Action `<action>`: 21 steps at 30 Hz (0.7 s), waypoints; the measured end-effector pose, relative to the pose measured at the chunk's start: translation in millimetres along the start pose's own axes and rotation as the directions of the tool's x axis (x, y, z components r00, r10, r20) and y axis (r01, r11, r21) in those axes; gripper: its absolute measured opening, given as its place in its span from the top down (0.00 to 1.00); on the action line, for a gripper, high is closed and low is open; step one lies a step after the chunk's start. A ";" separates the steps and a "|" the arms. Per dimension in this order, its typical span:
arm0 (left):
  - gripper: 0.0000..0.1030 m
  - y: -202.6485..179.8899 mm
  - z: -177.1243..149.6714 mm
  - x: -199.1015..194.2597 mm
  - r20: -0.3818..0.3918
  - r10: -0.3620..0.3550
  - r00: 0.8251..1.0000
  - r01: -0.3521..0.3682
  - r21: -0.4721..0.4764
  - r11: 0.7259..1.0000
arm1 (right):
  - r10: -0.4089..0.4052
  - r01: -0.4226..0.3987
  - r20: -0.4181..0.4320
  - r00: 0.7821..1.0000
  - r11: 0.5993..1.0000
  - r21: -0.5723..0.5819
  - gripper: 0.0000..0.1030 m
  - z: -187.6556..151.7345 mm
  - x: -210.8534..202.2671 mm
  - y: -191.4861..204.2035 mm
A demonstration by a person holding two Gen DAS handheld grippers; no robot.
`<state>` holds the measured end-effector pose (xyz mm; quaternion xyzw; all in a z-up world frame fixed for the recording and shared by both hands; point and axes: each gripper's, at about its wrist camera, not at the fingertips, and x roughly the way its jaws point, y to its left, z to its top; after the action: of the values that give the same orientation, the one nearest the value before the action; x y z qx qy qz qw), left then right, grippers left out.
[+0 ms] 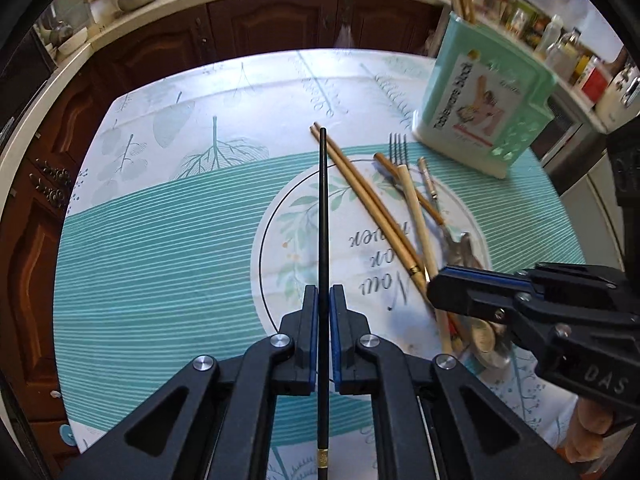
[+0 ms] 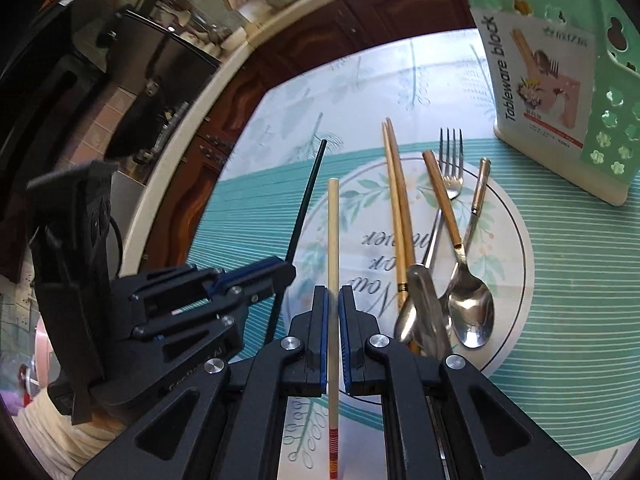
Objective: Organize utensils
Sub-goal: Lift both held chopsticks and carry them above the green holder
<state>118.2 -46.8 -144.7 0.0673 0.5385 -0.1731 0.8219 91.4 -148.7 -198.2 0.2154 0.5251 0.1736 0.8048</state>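
The left gripper (image 1: 324,300) is clamped on a black chopstick (image 1: 323,216), which runs straight out between its fingers and points toward the far side of the table (image 1: 160,248). The right gripper (image 2: 333,300) is closed around a pale chopstick (image 2: 333,232) with a red-striped near end, held lengthwise in the same way.

On the patterned tablecloth to the right of both held sticks lies a loose pile of utensils: a pair of brown chopsticks (image 2: 396,200), a fork (image 2: 451,160) with tines pointing far, and a spoon (image 2: 471,308) with its bowl nearest the camera. Further right and far stands a mint-green tableware holder (image 1: 480,96), upright, with a few sticks standing in its top.
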 end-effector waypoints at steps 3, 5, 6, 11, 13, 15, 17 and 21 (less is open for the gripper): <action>0.97 6.1 -5.8 -16.8 0.048 -0.033 0.998 0.033 -0.008 0.999 | 0.001 0.001 0.054 0.999 1.000 -0.026 0.95 -8.1 -15.8 4.2; 0.97 11.5 -11.1 -33.9 0.094 -0.037 0.995 0.036 0.013 0.999 | 0.004 0.000 0.091 0.996 0.999 -0.043 0.95 -11.7 -28.2 7.9; 0.97 7.8 -11.6 -41.7 0.124 -0.047 0.991 0.044 0.026 0.999 | 0.010 -0.005 0.109 0.994 0.999 -0.049 0.95 -13.6 -35.2 9.3; 0.97 -8.8 -10.1 -72.3 0.239 -0.086 0.967 0.069 0.079 0.994 | 0.038 -0.014 0.234 0.972 0.994 -0.105 0.95 -21.5 -76.3 24.0; 0.97 -15.0 -9.4 -78.9 0.267 -0.098 0.959 0.073 0.104 0.992 | 0.045 -0.015 0.262 0.964 0.993 -0.117 0.95 -22.4 -89.5 27.6; 0.97 -20.4 -9.5 -84.1 0.287 -0.111 0.952 0.080 0.116 0.990 | 0.044 -0.009 0.288 0.957 0.992 -0.124 0.95 -25.8 -101.5 28.4; 0.97 -24.4 -9.4 -88.0 0.303 -0.115 0.946 0.081 0.123 0.989 | 0.051 -0.012 0.306 0.951 0.992 -0.127 0.95 -27.9 -110.0 31.7; 0.97 -31.3 -8.2 -95.8 0.339 -0.120 0.933 0.076 0.140 0.987 | 0.026 0.029 0.354 0.935 0.988 -0.149 0.95 -25.7 -123.7 41.7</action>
<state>65.5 -53.2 -58.6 0.0601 0.3763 -0.2565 0.8882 17.5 -171.7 -90.0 0.1808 0.3566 0.1706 0.9006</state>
